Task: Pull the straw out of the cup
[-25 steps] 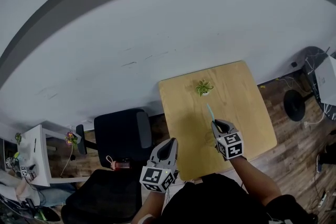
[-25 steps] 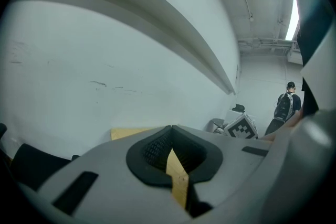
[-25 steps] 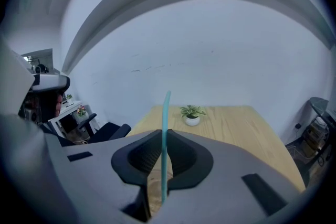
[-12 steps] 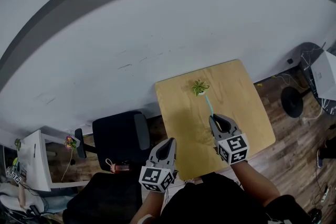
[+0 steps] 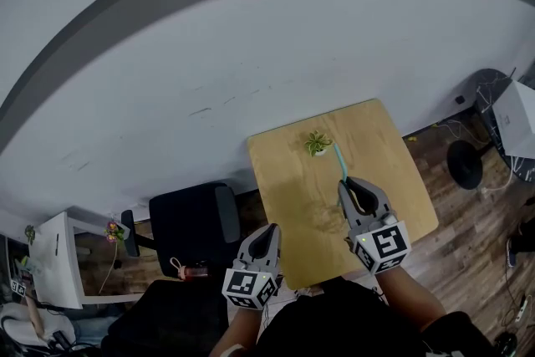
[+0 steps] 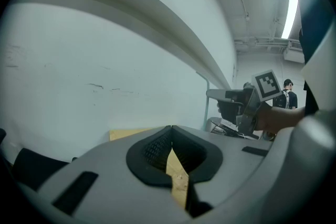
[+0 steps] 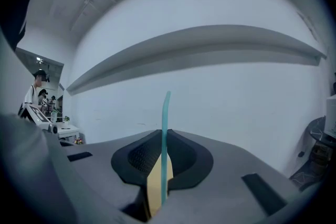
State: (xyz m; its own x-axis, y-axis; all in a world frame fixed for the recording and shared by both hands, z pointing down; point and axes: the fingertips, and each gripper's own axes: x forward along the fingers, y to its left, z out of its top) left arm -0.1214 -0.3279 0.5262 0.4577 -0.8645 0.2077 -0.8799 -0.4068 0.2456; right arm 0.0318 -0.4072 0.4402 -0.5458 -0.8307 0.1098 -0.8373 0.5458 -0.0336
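Since a second ago the right gripper (image 5: 345,183) has come up toward the head camera and looms larger. The teal straw (image 5: 339,160) has come up with it, and its far end now sits just beside the small plant (image 5: 318,143) on the bench (image 5: 288,180).

In the head view the left gripper (image 5: 269,228) hangs off the bench's near edge, well apart from the straw. I can't make out a cup for certain; a faint patch on the wood left of the right gripper may be it.

In the left gripper view the jaws are clenched on nothing, with only bare wood showing below them.

In the right gripper view the pads are clamped on the straw. It stands upright across them, its long axis vertical, its top bending slightly and its lower end hidden behind the jaws. So the right hand carries the pull, and the straw probably has to travel straight up along its own length.
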